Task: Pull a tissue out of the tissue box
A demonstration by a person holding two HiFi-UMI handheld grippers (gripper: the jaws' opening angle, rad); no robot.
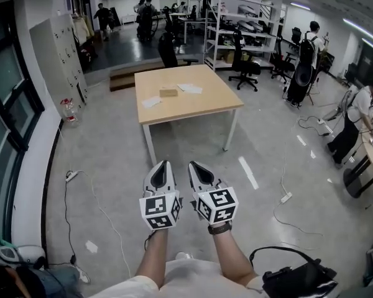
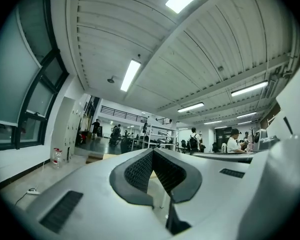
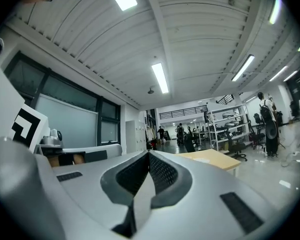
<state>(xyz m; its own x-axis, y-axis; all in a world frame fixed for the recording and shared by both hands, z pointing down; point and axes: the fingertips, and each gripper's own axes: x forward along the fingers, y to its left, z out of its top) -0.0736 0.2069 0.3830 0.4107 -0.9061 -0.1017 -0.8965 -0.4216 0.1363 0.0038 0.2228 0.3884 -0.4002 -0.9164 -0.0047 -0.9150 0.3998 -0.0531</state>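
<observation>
Plainly you stand well short of the table (image 1: pixel 199 104) at upper centre, where the tissue box (image 1: pixel 168 92) sits, well apart from both tools. Your left gripper (image 1: pixel 163 165) and right gripper (image 1: pixel 194 165) sit side by side at lower centre, jaws pressed together on nothing, probably just carried for the approach. Whether a tissue sticks out of the box is too small to tell.

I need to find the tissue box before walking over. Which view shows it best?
The head view: the tissue box sits plainly on the table. The right gripper view shows only the table edge-on; the left gripper view shows no box.
</observation>
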